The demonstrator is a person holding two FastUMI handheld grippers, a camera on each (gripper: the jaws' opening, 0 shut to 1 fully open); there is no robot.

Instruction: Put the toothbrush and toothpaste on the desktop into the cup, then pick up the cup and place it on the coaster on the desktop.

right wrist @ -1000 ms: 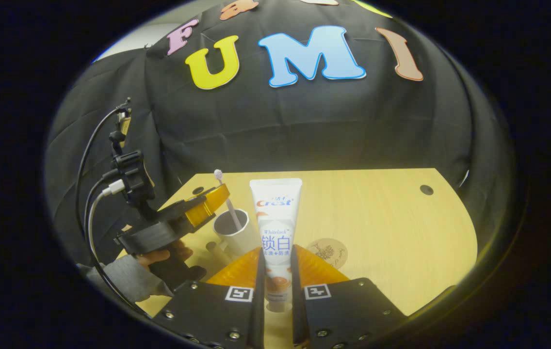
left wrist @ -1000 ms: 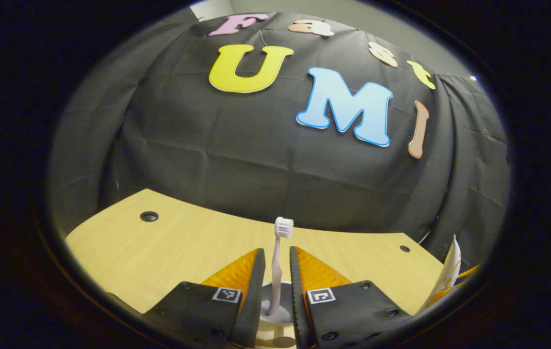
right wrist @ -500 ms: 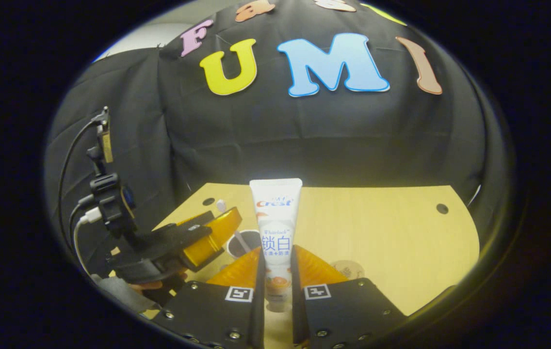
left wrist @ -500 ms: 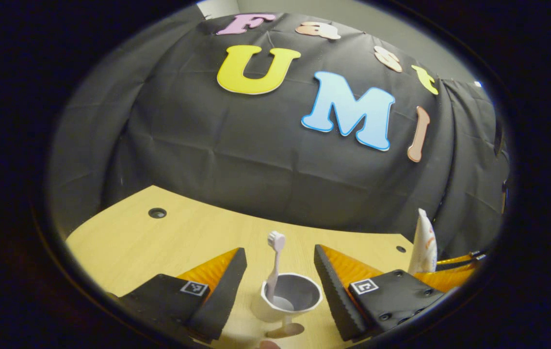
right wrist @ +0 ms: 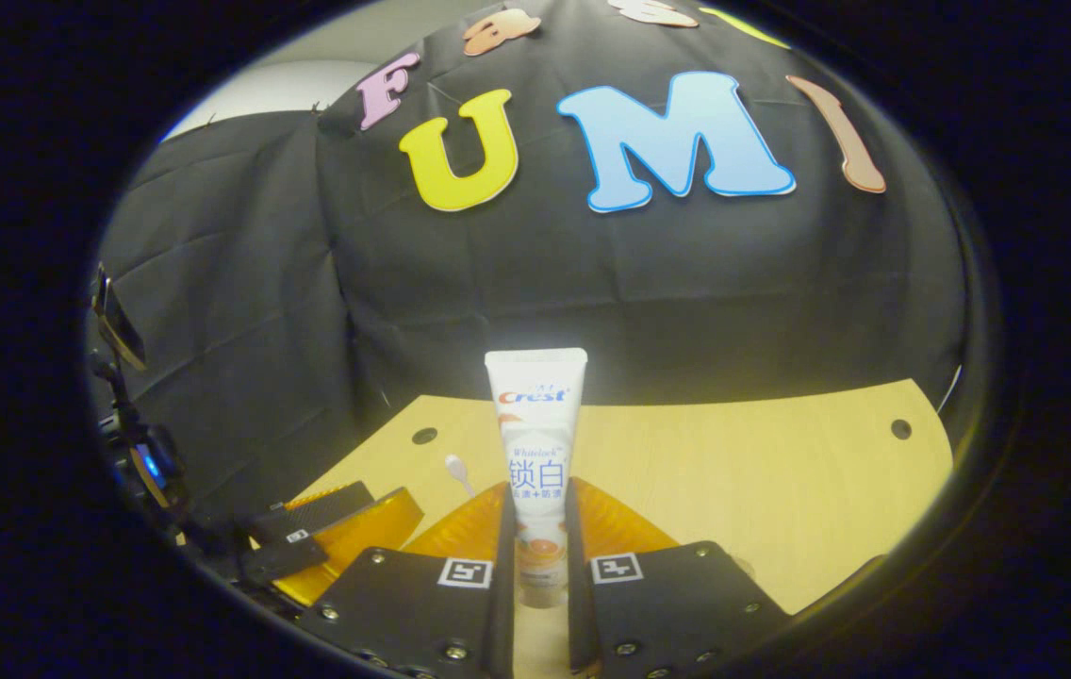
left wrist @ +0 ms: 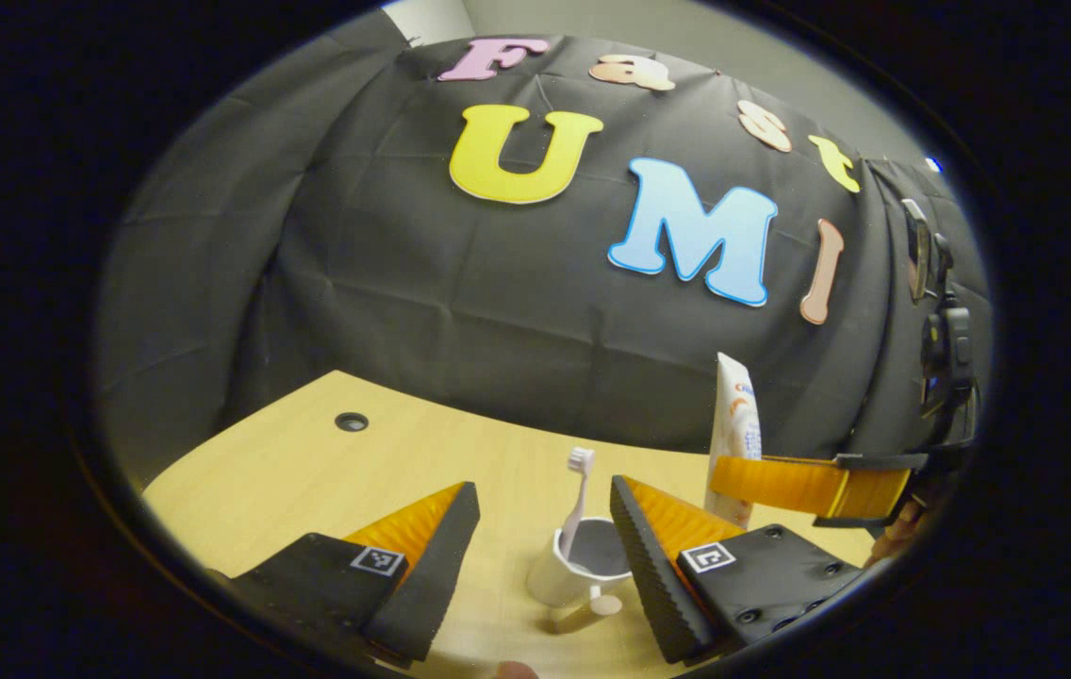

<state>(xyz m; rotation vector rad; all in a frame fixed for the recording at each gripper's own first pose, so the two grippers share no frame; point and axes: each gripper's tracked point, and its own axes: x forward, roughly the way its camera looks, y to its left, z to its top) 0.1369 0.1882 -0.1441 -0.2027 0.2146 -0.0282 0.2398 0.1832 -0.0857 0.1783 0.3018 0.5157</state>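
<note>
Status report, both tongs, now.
Left tongs open, toothbrush standing in cup. Right tongs shut on toothpaste tube, upright beside cup. Nothing blocking.

Black housings are seen on the left gripper [left wrist: 543, 538] and right gripper [right wrist: 539, 552], each marked with square black-and-white tags and fixed by screws. Passing cables are mounted behind the left gripper.

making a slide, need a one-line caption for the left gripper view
Open left hand-held gripper frames a white plastic cup holding a pale toothbrush; white toothpaste tube approaches.
</note>
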